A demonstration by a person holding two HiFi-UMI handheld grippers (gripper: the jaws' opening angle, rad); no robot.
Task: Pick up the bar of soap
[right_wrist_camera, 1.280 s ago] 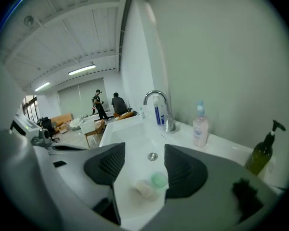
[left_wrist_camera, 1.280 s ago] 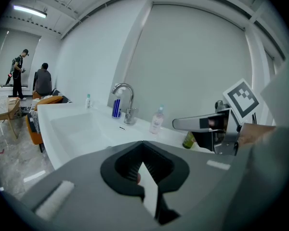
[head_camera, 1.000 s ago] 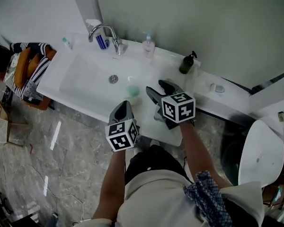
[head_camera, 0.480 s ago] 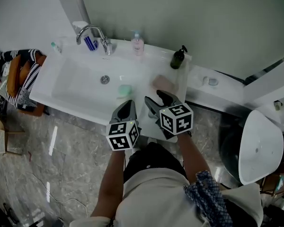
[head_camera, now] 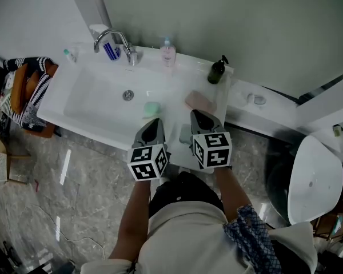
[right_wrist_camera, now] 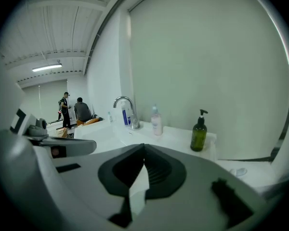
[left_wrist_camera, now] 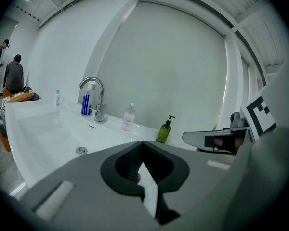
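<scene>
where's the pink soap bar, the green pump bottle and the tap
pink soap bar [head_camera: 200, 100], head view, middle of its top face
green pump bottle [head_camera: 216, 74], head view, its body
tap [left_wrist_camera: 100, 107], left gripper view, its upright stem

Soap bar [head_camera: 200, 101] on counter [head_camera: 238, 103], right of basin [head_camera: 97, 99]

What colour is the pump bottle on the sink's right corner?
The pump bottle is dark green, black pump; right gripper view shows it best.
</scene>
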